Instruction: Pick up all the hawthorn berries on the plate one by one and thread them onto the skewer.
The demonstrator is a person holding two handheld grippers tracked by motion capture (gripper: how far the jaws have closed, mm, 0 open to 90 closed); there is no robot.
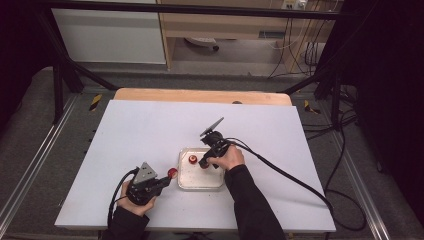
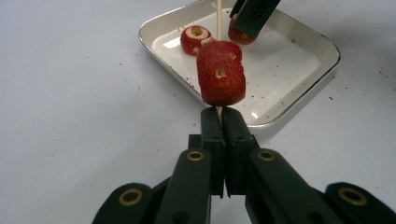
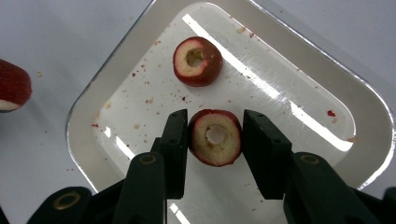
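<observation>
In the high view the person's left hand [image 1: 136,197] rests low near the table's near edge, its left gripper [image 1: 165,181] lying almost level and pointing right toward the white tray [image 1: 186,182]. The right hand [image 1: 229,159] reaches in from the right, and the right gripper [image 1: 204,164] tilts down into the tray from its far right side.

In the left gripper view the jaws are pressed together on a thin wooden skewer [image 2: 218,18] that rises straight up through a red cored fruit [image 2: 221,72] (a hawthorn, by the look) sitting just above the jaw tips. Beyond it lies the tray with a loose fruit [image 2: 194,38] at its left.

In the right gripper view the jaws stand partly apart around a second cored fruit [image 3: 215,137] on the tray floor: the left pad touches it, the right sits just beside it. Another cored fruit [image 3: 197,61] lies farther off, apart, amid red crumbs.
</observation>
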